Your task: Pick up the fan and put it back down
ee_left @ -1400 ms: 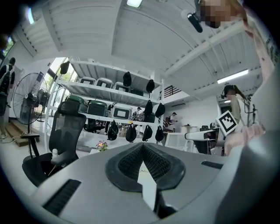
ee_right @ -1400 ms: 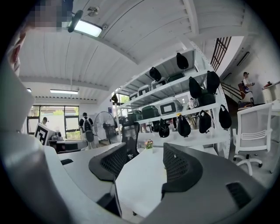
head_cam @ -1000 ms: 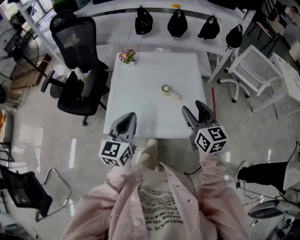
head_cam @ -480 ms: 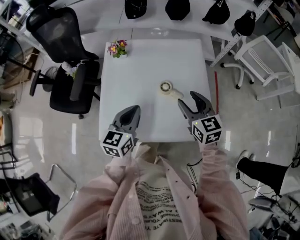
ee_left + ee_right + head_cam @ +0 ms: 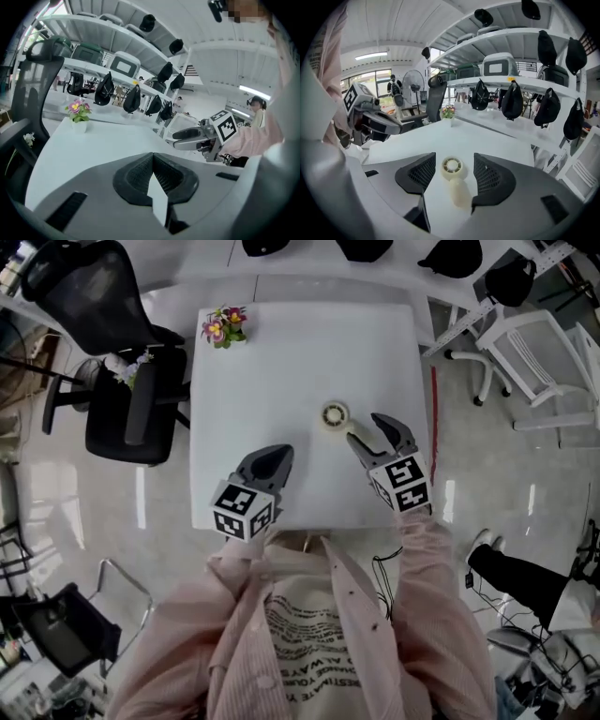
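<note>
Between the right gripper's (image 5: 367,432) spread, released jaws: small cream plastic handheld fan (image 5: 452,169) flat on white table (image 5: 281,362); left gripper (image 5: 278,456) clenched, empty.

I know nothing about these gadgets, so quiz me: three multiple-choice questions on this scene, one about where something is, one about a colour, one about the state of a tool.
1. Where is the fan?
A. On the table, between the jaws of the right gripper
B. Beside the flower pot
C. On the black chair

2. What colour is the fan?
A. Red
B. Cream
C. Black

3. How do the jaws of the left gripper stand?
A. Wide apart
B. Clamped on the fan
C. Together, with nothing between them

Answers:
1 A: the right gripper view shows it lying between those open jaws, with a gap on each side.
2 B: it looks pale cream in both the head view and the right gripper view.
3 C: the left gripper view shows its two pads meeting.
</note>
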`<state>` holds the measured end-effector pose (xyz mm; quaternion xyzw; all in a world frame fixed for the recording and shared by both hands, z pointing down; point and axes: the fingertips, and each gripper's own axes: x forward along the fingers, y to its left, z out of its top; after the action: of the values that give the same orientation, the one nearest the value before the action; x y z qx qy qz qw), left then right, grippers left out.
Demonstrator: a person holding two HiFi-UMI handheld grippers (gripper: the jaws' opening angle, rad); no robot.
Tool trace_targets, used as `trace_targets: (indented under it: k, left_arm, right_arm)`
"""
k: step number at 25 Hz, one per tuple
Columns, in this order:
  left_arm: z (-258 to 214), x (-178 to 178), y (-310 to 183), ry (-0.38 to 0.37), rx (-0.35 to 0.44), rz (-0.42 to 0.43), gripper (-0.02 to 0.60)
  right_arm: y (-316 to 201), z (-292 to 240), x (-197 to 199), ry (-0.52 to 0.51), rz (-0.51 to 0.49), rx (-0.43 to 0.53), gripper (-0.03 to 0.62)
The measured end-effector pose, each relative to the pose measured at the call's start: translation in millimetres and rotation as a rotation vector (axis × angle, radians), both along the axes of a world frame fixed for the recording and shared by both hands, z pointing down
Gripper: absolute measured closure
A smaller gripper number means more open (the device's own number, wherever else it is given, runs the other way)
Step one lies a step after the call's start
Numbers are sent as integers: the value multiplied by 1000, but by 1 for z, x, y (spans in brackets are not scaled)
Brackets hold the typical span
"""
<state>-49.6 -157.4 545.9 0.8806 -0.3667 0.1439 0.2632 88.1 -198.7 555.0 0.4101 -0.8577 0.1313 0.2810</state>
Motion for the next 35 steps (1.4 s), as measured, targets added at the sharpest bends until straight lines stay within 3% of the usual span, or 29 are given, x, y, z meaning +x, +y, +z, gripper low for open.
trace_targets:
  k: [10,19,35]
  left_arm:
    - [45,14,-11,12,-108,39,580]
    - [69,18,-17,26,-167,-8,580]
    - [90,23,-20,50,-235,-59,580]
  right_arm:
    - [-10,66,-7,132,-141,-167,363]
    - [-8,115,-10,181,-229,-294,364]
    - [-12,143,-15,279,-301,-353,386]
